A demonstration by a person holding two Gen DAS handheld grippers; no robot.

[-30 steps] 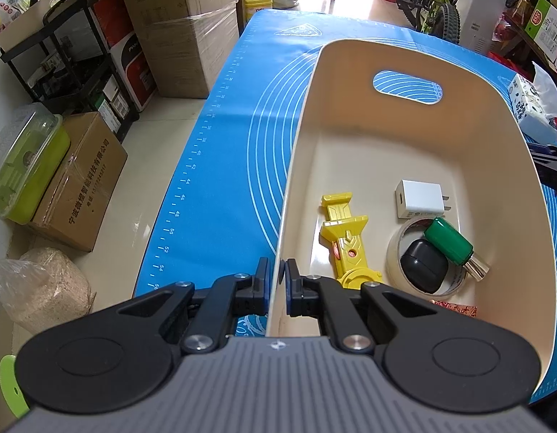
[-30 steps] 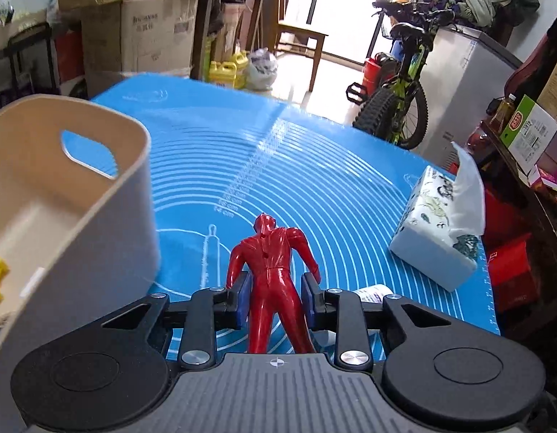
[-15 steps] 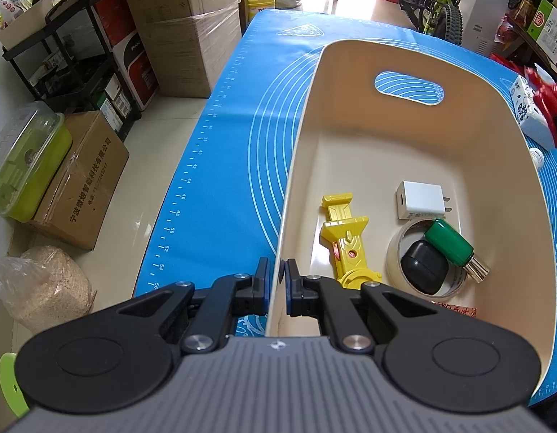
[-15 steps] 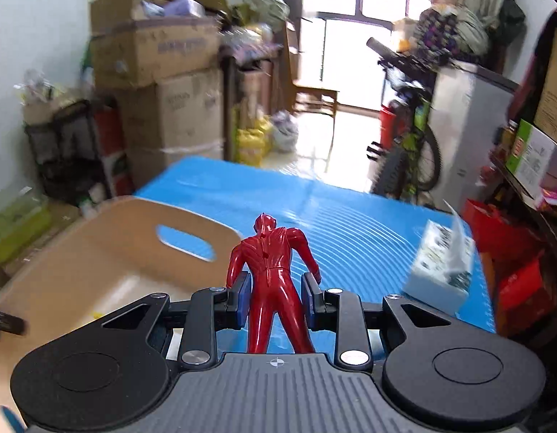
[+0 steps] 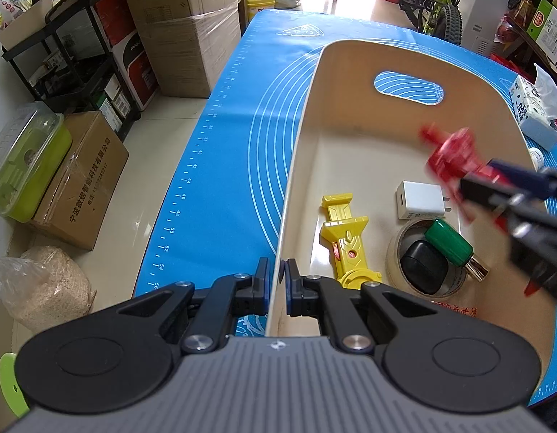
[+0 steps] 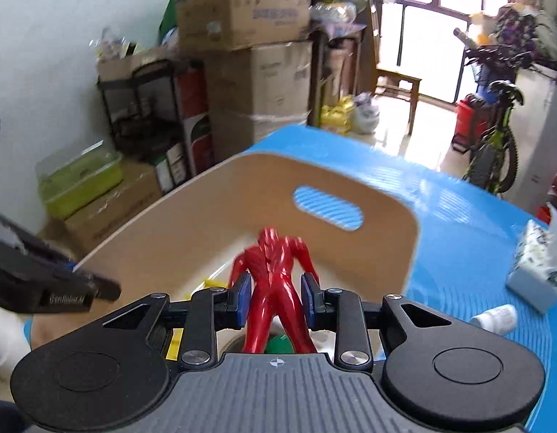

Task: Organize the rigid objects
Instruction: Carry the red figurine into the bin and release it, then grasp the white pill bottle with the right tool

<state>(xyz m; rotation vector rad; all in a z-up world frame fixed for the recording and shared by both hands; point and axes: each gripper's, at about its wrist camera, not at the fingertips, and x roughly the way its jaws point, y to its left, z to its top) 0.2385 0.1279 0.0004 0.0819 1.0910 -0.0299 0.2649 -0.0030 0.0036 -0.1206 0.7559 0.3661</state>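
A beige bin (image 5: pixel 350 115) with a handle slot stands on the blue mat (image 5: pixel 235 137). My left gripper (image 5: pixel 277 285) is shut on the bin's near left wall. In the bin lie a yellow toy (image 5: pixel 345 238), a white charger (image 5: pixel 419 200), a tape roll (image 5: pixel 397 252), a black object (image 5: pixel 422 267) and a green-capped item (image 5: pixel 447 241). My right gripper (image 6: pixel 274 297) is shut on a red figure (image 6: pixel 273 281) and holds it above the bin's inside (image 6: pixel 213 231). The figure shows blurred in the left wrist view (image 5: pixel 455 155).
A tissue box (image 6: pixel 534 270) and a small white bottle (image 6: pixel 494 319) sit on the mat right of the bin. Cardboard boxes (image 5: pixel 184 29), a black shelf (image 5: pixel 73 57) and a green container (image 5: pixel 22 158) stand on the floor to the left. A bicycle (image 6: pixel 494 144) is behind.
My right gripper has carried the red figure left, from over the mat to above the bin's inside. My left gripper has kept its hold on the bin wall.
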